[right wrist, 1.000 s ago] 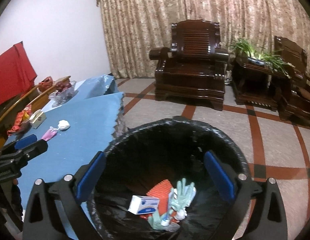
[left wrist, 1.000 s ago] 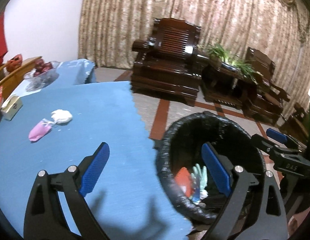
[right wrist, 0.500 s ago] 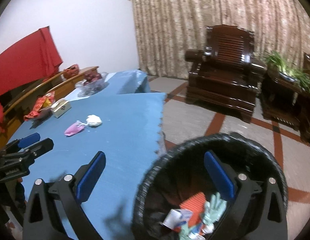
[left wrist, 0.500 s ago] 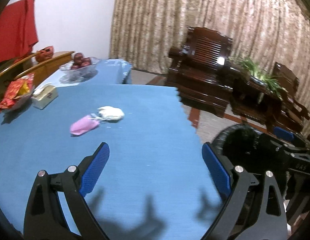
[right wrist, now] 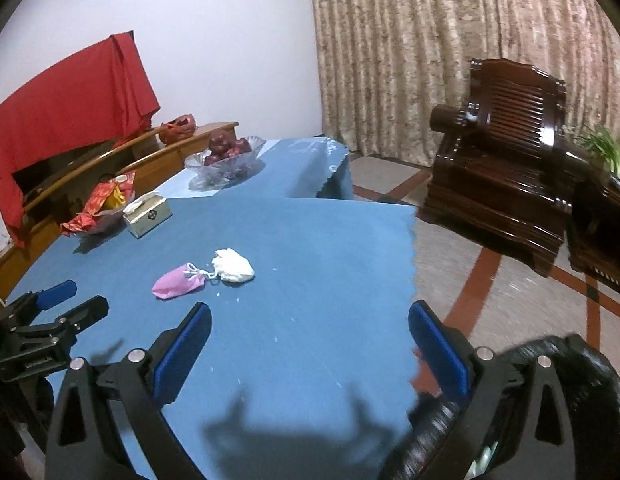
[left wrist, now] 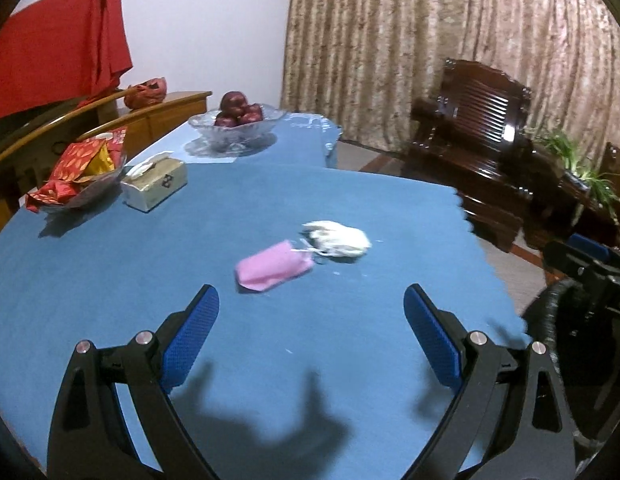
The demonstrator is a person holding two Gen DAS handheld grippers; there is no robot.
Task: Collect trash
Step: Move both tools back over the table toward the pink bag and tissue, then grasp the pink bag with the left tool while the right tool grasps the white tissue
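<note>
A pink pouch [left wrist: 273, 266] and a crumpled white wad [left wrist: 337, 239] lie side by side on the blue tablecloth [left wrist: 150, 264]. They also show in the right wrist view as the pouch [right wrist: 177, 283] and the wad [right wrist: 232, 266]. My left gripper [left wrist: 311, 334] is open and empty, just short of the pouch. My right gripper [right wrist: 310, 342] is open and empty over the cloth's near right part. The black-lined trash bin [right wrist: 557, 408] stands off the table's right edge, partly hidden by my right gripper; its rim shows in the left wrist view [left wrist: 549, 312].
A tissue box [left wrist: 154, 185], a dish of red snack packets [left wrist: 76, 180] and a glass bowl of red fruit [left wrist: 238, 122] stand at the table's far left. A dark wooden armchair [right wrist: 505, 184] and a potted plant [left wrist: 577, 164] are to the right.
Both grippers have swung left from over the bin to over the table. The pouch and wad are now closer and nearer the centre. The bin has slid to the right edge.
</note>
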